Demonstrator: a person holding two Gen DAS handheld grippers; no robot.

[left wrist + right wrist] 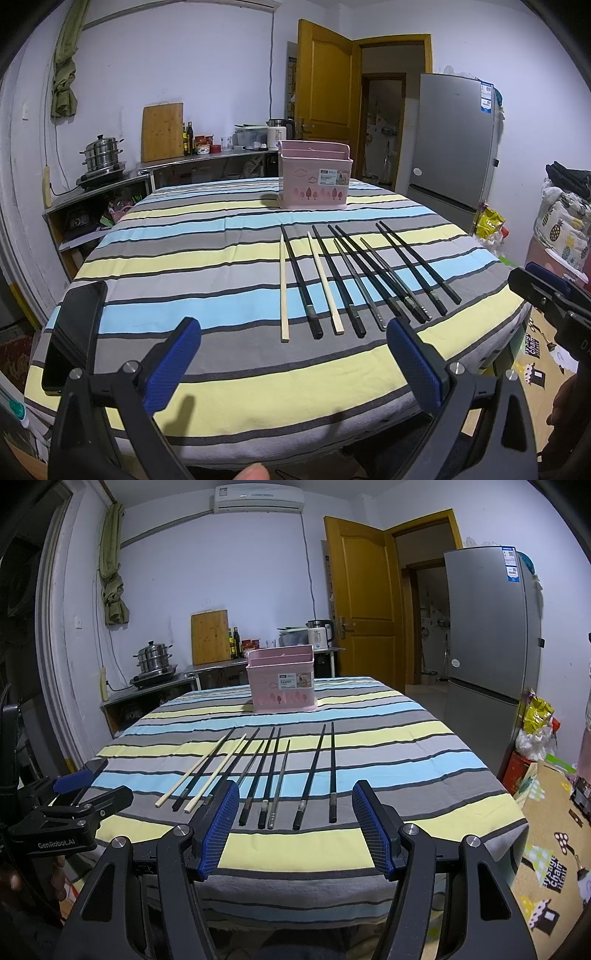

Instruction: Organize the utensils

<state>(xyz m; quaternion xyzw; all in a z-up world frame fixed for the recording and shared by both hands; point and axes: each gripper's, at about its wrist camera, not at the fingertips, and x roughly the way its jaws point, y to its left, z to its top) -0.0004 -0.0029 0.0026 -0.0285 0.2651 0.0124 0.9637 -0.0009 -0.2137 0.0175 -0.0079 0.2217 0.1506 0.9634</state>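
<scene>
A table [155,236] under a striped cloth fills both views, its stripes grey, yellow and blue. Toward its far side stands a pink basket [313,181], upright, with a printed label on its front wall; nothing shows above its rim. Nearer the front edge lie the chopsticks [354,277] — a loose row spread side by side, flat on the cloth, thick ends toward the cameras and tips toward the basket, well apart from it. Most are black; two are pale wood [283,288], set among the dark ones at the left of the row. A dark phone [75,332] rests at the table's left edge. The left gripper [293,332] hovers over the near edge, its blue-padded jaws spread wide and holding nothing; the right gripper [291,794] does likewise — jaws apart, empty, in front of the row's thick ends.
</scene>
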